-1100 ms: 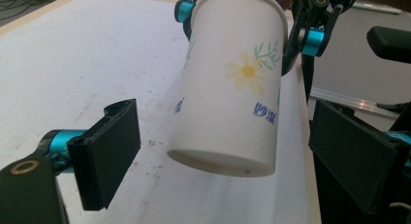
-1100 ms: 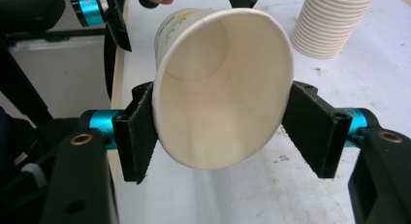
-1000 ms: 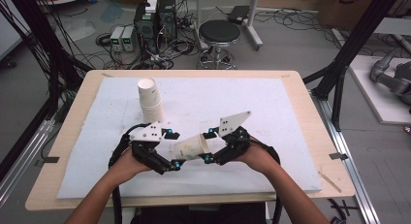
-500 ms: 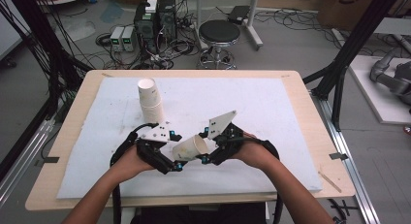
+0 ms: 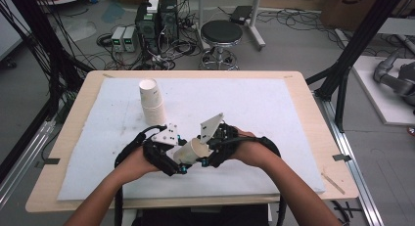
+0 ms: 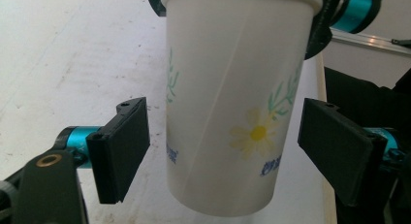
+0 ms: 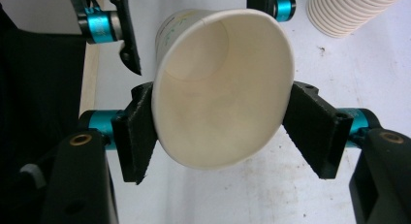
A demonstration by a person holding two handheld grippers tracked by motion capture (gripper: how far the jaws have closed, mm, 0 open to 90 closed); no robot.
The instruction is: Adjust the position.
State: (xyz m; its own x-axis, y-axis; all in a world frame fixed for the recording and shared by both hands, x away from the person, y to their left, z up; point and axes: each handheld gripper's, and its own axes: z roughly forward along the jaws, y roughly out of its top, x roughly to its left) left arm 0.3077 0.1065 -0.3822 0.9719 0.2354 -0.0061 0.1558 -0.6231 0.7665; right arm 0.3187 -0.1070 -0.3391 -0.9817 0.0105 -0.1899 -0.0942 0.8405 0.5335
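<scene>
A white paper cup (image 6: 232,112) with a daisy print hangs on its side above the mat, between the two grippers. My right gripper (image 7: 223,132) is shut on the cup (image 7: 218,107) near its rim and squeezes the mouth into an oval. My left gripper (image 6: 228,151) straddles the cup's lower body. Its jaws have just been closing, and a narrow gap still shows at each pad (image 6: 123,146). In the high view the cup (image 5: 191,150) lies between the left gripper (image 5: 182,162) and the right gripper (image 5: 206,150), near the table's front.
A stack of white paper cups (image 5: 151,101) stands upside down on the white mat (image 5: 274,113), behind the left hand; its ribbed rims (image 7: 349,10) show at the top right of the right gripper view. The wooden table edge (image 5: 313,103) frames the mat.
The left gripper's jaws have narrowed around the cup's body. The right hand has shifted a little left and up with the cup, and its grey plate stands steeper.
</scene>
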